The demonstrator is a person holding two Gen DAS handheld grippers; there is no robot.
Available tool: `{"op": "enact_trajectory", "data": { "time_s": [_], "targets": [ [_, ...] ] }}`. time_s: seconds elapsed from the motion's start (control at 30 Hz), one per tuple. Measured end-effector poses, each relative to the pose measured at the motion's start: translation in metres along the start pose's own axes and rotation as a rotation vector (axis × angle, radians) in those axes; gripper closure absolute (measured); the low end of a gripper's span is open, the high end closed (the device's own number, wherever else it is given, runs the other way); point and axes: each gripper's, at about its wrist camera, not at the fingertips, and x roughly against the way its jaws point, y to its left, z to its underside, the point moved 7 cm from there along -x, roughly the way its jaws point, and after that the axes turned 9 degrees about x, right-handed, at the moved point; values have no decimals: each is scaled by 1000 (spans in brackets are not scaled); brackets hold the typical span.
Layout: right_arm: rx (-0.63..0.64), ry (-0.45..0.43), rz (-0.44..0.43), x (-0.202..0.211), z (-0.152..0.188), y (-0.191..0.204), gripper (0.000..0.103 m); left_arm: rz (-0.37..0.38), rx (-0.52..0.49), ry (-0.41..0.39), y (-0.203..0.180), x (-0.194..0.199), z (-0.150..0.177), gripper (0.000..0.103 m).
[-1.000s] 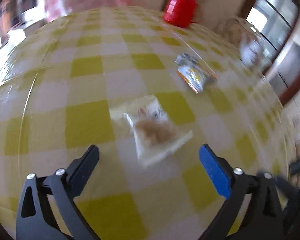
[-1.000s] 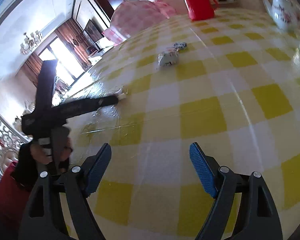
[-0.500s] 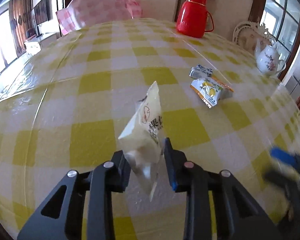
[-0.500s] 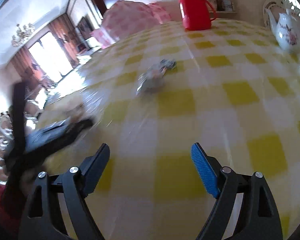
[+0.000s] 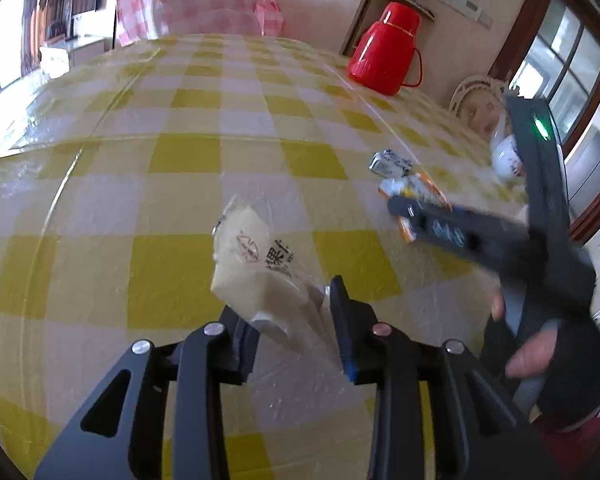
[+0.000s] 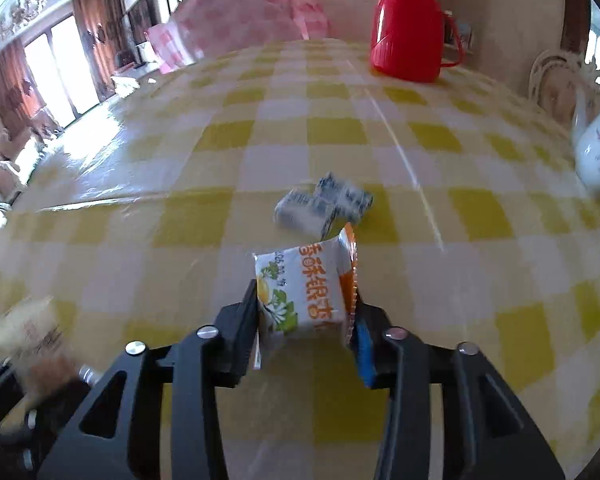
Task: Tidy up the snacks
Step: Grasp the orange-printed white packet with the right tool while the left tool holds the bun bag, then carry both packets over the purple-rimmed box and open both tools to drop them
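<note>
Cream packet (image 5: pixel 256 264) in your left gripper (image 5: pixel 290 320), orange-and-white packet (image 6: pixel 308 292) freshly clamped in your right gripper (image 6: pixel 306 332): pickup looks done, so carry both toward the blue-white wrappers (image 6: pixel 324 204).

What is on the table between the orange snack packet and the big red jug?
In the right wrist view, small blue-and-white wrapped snacks lie just beyond the orange snack packet. From there to the red thermos jug, only bare checked tablecloth.

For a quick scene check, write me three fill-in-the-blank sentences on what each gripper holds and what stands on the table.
1. The left gripper is shut on a ____ snack packet.
2. The right gripper grips the white-and-____ packet.
3. At the table's far edge stands a ____ thermos.

Missing: cream; orange; red
</note>
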Motion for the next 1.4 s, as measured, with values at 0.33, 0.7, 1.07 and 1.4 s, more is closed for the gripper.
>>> {"op": "enact_trajectory", "data": {
  "time_s": [0.33,0.7,1.07,1.4],
  "targets": [
    [-138,-163,-76,119,99,-29,65,0,-37,6,-8,-1,2,60],
    [-218,-198,-152,147,139,-30,65,2,-67,6,-10,31,26,81],
    [-172,-204,-216,161,146,-5,65,-70,-183,11,-14,74,74,81],
    [-96,-172,-273,166,159,40,65,-114,-243,13,9,109,109,81]
  ]
}}
